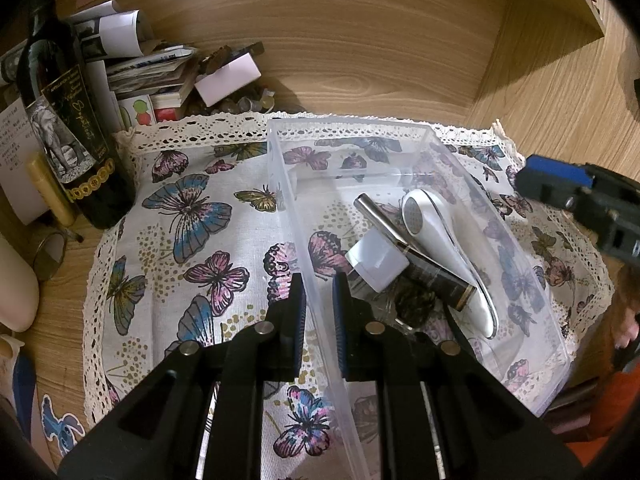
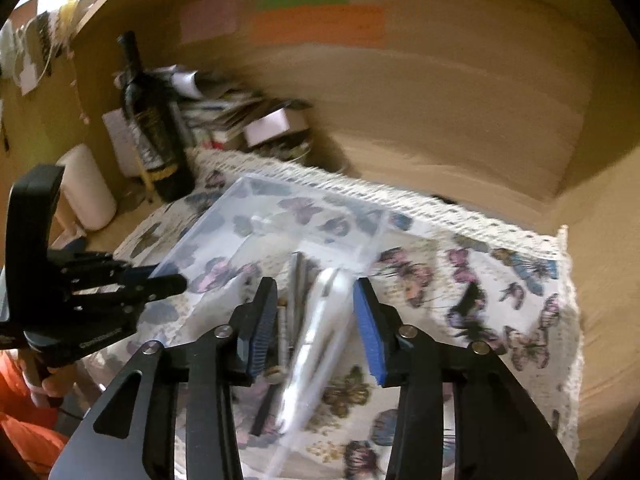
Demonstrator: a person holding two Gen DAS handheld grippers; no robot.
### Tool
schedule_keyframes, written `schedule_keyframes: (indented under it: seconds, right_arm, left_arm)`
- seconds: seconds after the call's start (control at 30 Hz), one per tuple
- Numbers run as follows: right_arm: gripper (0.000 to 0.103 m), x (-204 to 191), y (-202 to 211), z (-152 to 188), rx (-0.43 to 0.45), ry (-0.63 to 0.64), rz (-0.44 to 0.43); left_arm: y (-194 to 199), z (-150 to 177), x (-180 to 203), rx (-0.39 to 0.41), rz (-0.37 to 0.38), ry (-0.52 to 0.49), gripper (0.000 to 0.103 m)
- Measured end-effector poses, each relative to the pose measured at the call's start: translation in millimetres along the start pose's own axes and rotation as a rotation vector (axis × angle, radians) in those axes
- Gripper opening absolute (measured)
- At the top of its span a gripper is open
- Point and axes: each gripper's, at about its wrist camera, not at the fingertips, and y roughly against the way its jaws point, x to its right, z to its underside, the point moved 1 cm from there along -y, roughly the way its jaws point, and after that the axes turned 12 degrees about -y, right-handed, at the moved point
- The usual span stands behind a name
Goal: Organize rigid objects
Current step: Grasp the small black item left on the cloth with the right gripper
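Note:
A clear plastic box stands on a butterfly cloth. Inside lie a white handheld device, a metal tube, a white-capped bottle and a dark round object. My left gripper is shut on the box's left wall, one finger inside and one outside. My right gripper is open and empty above the box's right part, over the white device. It shows at the right edge of the left wrist view. The right wrist view is blurred.
A dark wine bottle stands at the back left beside a pile of papers and booklets and a white block. Wooden walls enclose the back and right. A white cylinder stands at the left.

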Motion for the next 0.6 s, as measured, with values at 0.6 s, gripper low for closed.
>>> schedule_keyframes:
  seconds: [0.6]
  right_arm:
    - [0.049, 113.3, -49.5, -21.4, -0.063, -0.217, 0.220]
  left_arm:
    - [-1.5, -2.8, -0.1, -0.001, -0.002, 0.008, 0.013]
